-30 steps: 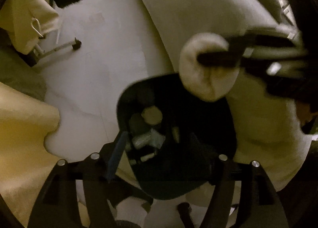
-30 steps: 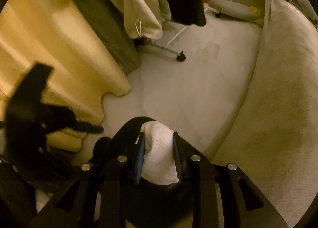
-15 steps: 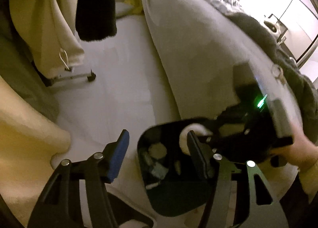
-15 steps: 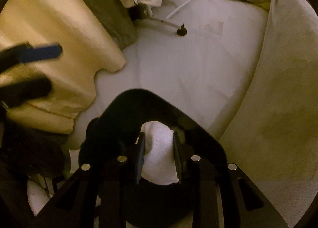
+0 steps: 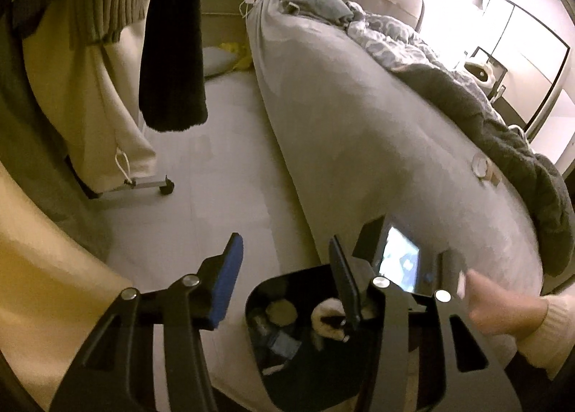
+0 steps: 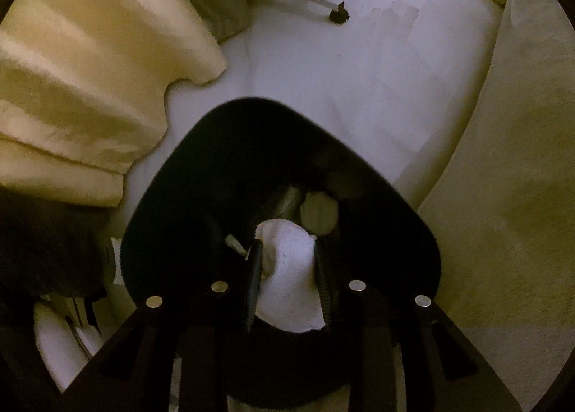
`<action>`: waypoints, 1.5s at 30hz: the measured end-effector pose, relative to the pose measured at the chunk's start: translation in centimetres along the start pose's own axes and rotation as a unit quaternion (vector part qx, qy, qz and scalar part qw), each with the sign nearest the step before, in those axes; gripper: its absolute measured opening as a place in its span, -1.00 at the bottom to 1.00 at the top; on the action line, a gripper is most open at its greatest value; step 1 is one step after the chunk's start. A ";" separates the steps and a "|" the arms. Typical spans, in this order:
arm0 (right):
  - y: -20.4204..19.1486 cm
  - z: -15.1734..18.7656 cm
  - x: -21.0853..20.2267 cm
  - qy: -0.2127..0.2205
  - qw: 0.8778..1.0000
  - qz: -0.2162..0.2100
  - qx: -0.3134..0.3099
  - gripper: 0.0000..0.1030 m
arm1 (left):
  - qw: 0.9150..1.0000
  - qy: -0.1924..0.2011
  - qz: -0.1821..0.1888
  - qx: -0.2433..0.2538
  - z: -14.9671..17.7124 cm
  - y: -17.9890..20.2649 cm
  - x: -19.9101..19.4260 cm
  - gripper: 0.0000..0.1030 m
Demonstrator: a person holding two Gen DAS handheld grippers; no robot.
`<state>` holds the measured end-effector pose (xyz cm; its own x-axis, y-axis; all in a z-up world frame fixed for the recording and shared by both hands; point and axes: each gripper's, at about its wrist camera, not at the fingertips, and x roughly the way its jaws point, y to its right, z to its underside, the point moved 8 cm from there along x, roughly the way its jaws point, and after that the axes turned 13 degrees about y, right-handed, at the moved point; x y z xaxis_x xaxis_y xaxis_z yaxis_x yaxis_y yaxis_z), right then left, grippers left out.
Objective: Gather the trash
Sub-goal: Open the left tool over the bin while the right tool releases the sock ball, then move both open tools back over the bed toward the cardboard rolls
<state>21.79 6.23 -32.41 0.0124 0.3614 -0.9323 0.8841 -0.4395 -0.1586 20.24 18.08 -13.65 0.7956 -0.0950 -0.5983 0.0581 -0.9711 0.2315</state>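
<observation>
A black bin (image 6: pixel 179 178) stands on the pale floor beside the bed, with several scraps of trash at its bottom. My right gripper (image 6: pixel 287 245) points almost straight down into it. A crumpled white paper wad (image 6: pixel 287 286) sits between its pads, which still touch it while the jaws are opening. The left wrist view shows the same bin (image 5: pixel 253 318) low in the frame, the wad (image 5: pixel 327 311) inside it, and a hand (image 5: pixel 503 304) on the right gripper's body. My left gripper (image 5: pixel 285 243) hangs above the bin's near side, jaws closing with nothing between them.
A bed with a grey cover (image 5: pixel 359 142) runs along the right, with small objects (image 5: pixel 479 164) near its edge. Clothes hang from a wheeled rack (image 5: pixel 167 187) at the left. Cream fabric (image 6: pixel 72 88) drapes close to the bin's left side.
My right gripper has sunk with the wad from above the rim into the bin. The left gripper has risen and tilted up, now showing the bed, and its jaws have narrowed.
</observation>
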 end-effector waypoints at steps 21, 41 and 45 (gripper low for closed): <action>-0.2 -1.7 -4.3 0.039 0.999 -0.001 -0.014 -0.06 | 0.995 0.100 -0.017 0.018 -8.5 3.8 -2.2 0.08; 6.7 -3.3 -17.4 0.234 0.970 0.058 0.034 -0.02 | 0.991 0.126 0.006 0.033 -11.7 11.6 -0.1 0.23; 9.4 -2.4 -19.8 0.261 0.961 0.077 0.054 0.04 | 0.992 0.125 0.012 0.033 -11.7 13.0 0.8 0.29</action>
<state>30.93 -3.09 -14.62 0.3960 0.6360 -0.6623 0.8004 -0.5926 -0.0905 28.65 7.90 -2.13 0.9213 -0.0692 -0.3827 0.0039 -0.9823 0.1870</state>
